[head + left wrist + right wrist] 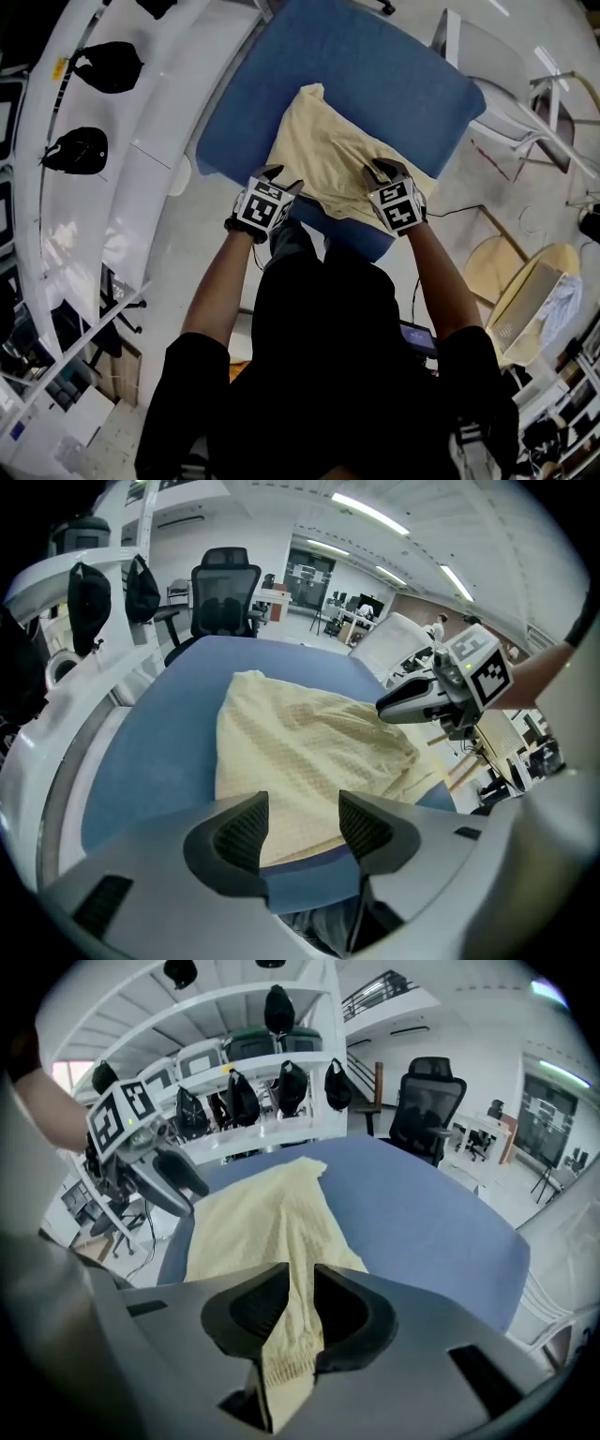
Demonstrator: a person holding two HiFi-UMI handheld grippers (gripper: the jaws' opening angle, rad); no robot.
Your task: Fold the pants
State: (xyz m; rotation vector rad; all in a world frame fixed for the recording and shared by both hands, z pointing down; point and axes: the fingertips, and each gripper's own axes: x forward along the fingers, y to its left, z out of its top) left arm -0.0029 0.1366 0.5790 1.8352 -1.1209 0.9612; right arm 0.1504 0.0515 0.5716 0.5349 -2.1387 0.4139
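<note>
The pants [328, 155] lie spread on the blue table [403, 84], with their near edge close to the table's near edge. The right gripper [300, 1312] has its jaws almost together, pinching a hem at the near right of the pants. The left gripper [302, 829] gapes wide and holds nothing, poised just above the near left edge of the cloth. The danger here is a one-sided pull: if the right lifts alone, the cloth drags askew and bunches. That pinch looks thin, so the hem may slip free. The left may also close short and miss the edge.
</note>
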